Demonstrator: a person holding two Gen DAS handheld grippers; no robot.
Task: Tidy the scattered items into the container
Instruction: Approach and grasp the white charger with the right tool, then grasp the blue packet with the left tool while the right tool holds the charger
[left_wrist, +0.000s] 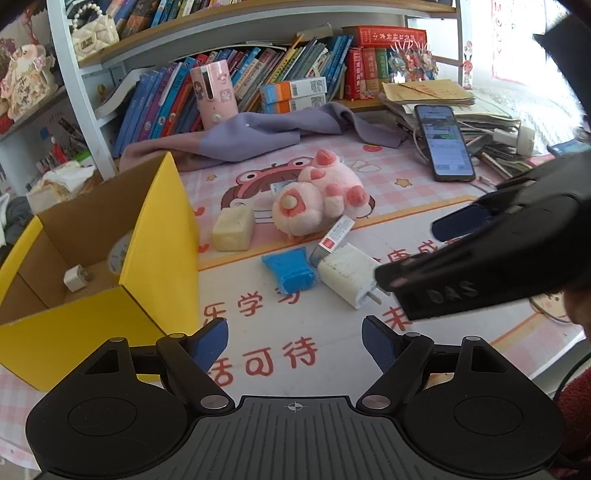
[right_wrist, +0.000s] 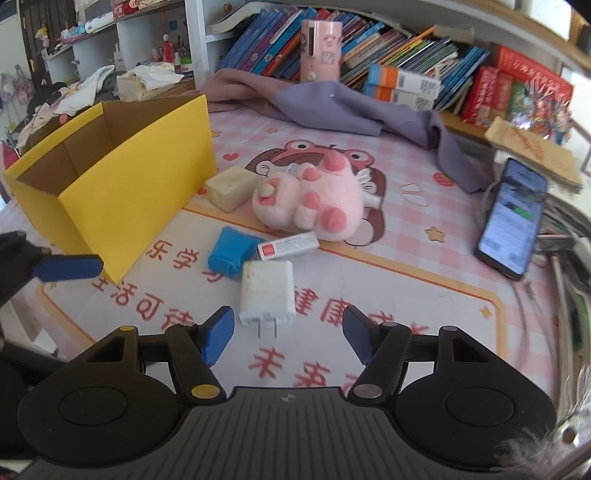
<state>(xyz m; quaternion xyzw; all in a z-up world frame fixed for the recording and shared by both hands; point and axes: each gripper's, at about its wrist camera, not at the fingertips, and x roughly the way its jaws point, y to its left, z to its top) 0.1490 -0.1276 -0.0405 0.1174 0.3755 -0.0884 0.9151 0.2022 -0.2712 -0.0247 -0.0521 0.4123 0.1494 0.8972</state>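
A yellow cardboard box (left_wrist: 162, 236) (right_wrist: 122, 188) stands open at the left, with a small white plug (left_wrist: 75, 278) inside. On the mat lie a white charger (right_wrist: 266, 291) (left_wrist: 347, 275), a blue block (right_wrist: 232, 253) (left_wrist: 291, 269), a small red-and-white box (right_wrist: 288, 245) (left_wrist: 332, 236), a cream block (right_wrist: 231, 188) (left_wrist: 233, 229) and a pink plush toy (right_wrist: 314, 201) (left_wrist: 317, 199). My left gripper (left_wrist: 295, 343) is open and empty, near the box corner. My right gripper (right_wrist: 288, 334) is open and empty, just in front of the charger's prongs; its body also shows in the left wrist view (left_wrist: 491, 254).
A phone (right_wrist: 513, 218) leans at the right against stacked papers. A purple cloth (right_wrist: 332, 107) and a pink cylinder (right_wrist: 319, 50) lie at the back before shelves of books. The desk's front edge is near both grippers.
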